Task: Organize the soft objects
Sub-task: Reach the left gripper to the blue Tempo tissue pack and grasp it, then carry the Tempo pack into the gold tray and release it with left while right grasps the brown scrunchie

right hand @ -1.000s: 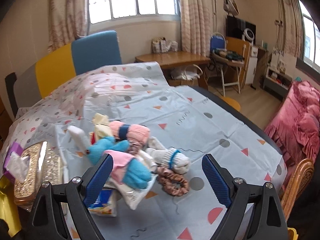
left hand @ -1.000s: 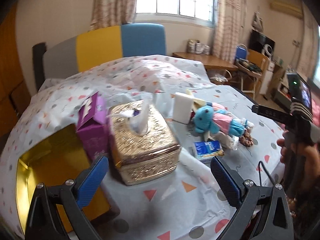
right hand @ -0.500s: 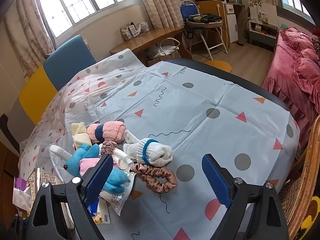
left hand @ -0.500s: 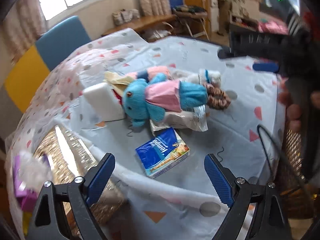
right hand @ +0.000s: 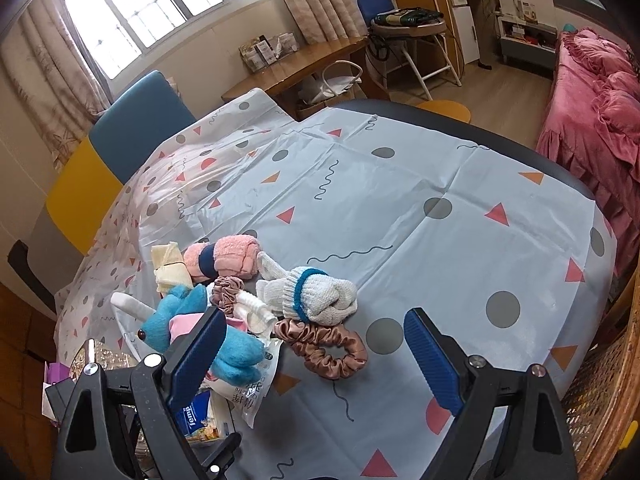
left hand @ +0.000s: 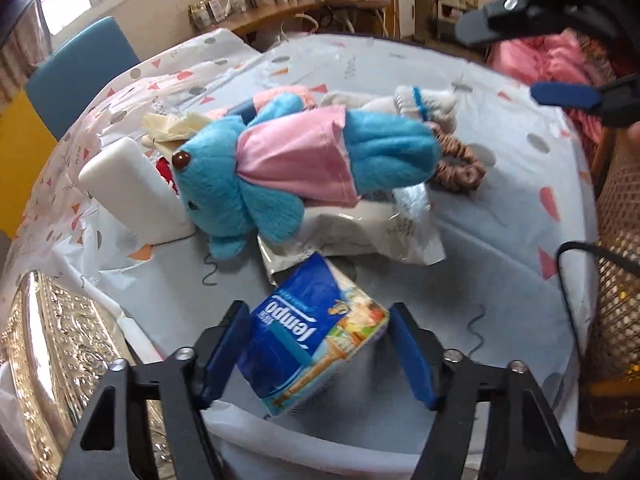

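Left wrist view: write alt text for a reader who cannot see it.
The left hand-held gripper has just been closing its blue jaws around a blue Tempo tissue packet lying on a patterned plastic tablecloth. Behind the packet lies a blue plush toy in a pink dress, on a crinkled white plastic pouch.

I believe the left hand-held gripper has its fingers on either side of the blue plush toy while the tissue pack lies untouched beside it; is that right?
Not quite. The left wrist view shows the left hand-held gripper, whose jaws have just been closing, with its fingers on either side of the blue tissue pack, not the toy. The blue plush toy lies untouched farther back on the table.
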The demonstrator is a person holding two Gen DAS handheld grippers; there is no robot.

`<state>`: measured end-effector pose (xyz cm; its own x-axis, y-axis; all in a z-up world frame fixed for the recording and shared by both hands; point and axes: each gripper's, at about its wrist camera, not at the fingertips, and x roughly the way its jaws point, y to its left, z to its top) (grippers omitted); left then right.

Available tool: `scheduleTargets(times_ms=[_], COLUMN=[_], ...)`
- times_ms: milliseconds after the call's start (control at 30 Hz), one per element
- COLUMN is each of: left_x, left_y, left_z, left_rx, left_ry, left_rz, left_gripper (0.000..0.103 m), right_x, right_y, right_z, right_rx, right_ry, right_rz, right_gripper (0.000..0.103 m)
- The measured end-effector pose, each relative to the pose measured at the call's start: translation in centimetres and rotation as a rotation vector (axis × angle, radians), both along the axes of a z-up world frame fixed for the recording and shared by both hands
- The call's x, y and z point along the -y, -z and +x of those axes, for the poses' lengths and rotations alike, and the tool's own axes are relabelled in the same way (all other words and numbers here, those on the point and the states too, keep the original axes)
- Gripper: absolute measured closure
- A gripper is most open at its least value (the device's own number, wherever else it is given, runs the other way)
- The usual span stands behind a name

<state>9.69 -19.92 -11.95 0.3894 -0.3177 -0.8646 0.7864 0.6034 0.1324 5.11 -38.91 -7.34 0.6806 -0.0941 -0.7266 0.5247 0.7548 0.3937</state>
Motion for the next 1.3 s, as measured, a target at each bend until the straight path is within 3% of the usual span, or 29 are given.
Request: scheduleTargets(times_ms=[100,267,333,367,400,467,767,833,900,1000,1100,1200,1300], left_x=[-0.4,-1.0,-1.1,-1.1,-1.0,-0.7,1.6,1.7,1.4,0.6,-0.4,-1.5,-2.5], left_y=[-0.8,-1.2,-1.4,-1.5,-1.6,-1.7,0.1,0.8,1.0,0.9,0.8,0.4,0.0], left_z=[-0.7,-0.8,-0.6,-0.4,0.0,0.0,1.3,1.6,1.6,1.2,0.5,-0.4,-1.6], left_rx=[-0.001,-0.042,-0.04,-0.038,-0.031,-0.016,-0.011,-0.05,-0.091,-0.099,-0.102,-0.116,-0.132], left_ry=[0.001,-0.003,-0.007,-0.01,-0.007,0.021,0.096,0.094,0.094,0.067,0.029,-0.011,-0.041], left_rz=[-0.06,-0.109,-0.095,-0.084,-0.073,-0.029,0.193,0.196,0.158,0.094,0.025,-0.043,-0.098], left_gripper=[0.06,0.061,0.047,0.03,0.019,0.013,0.013,0.022,0.042,0.044,0.045,0.045,0.045], right_x=[0.0,0.0,0.2,0.3,0.4,0.6,0.9,1.3,1.9,2.9,3.6,3.2,1.7], right_y=[0.0,0.2,0.3,0.4,0.5,0.7,1.1,1.3,1.3,1.5,1.9,2.4,2.8], right_z=[0.0,0.1,0.0,0.0,0.0,0.0,-0.1,-0.3,-0.7,-1.3,-1.5,-0.7,0.7], right_rx=[0.0,-0.009,-0.011,-0.011,-0.013,-0.018,-0.021,-0.015,-0.005,0.017,0.021,-0.029,-0.117], right_ry=[0.002,0.007,0.012,0.016,0.018,0.02,0.013,0.026,0.056,0.103,0.128,0.104,0.035], right_rz=[0.0,0.0,0.01,0.017,0.023,0.038,0.085,0.108,0.123,0.161,0.192,0.177,0.101], right_gripper=[0.011,0.011,0.011,0.011,0.011,0.011,0.011,0.011,0.011,0.011,0.019,0.026,0.026])
